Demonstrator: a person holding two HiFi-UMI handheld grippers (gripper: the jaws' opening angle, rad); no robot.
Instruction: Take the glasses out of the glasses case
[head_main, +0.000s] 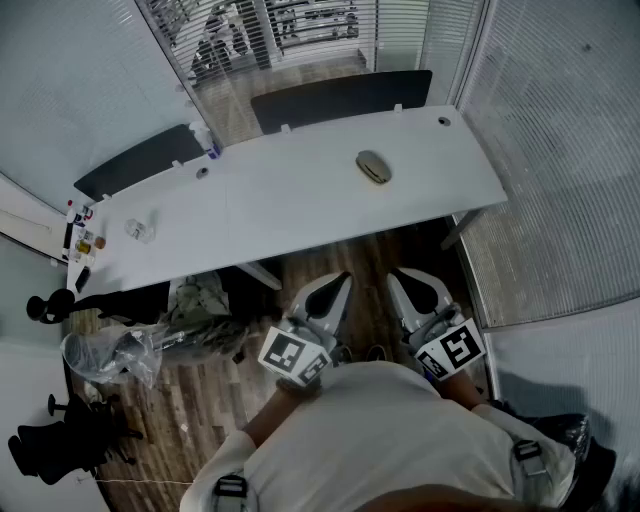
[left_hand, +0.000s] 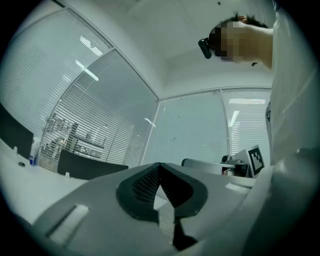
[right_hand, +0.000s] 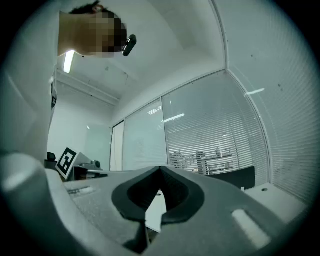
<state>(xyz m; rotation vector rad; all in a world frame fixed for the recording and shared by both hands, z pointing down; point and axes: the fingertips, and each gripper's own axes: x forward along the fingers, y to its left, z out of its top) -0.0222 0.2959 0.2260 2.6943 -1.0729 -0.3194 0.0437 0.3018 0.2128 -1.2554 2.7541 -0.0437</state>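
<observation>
Both jaw pairs pressed together, empty: left gripper (head_main: 335, 285) and right gripper (head_main: 402, 282) side by side before person's white-shirted torso (head_main: 380, 440). Oval grey-olive glasses case (head_main: 373, 167) on long white desk (head_main: 280, 200), well apart from both.

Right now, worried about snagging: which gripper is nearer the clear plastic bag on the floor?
Left. The left gripper is right of the bag; the right gripper, farther right.
</observation>
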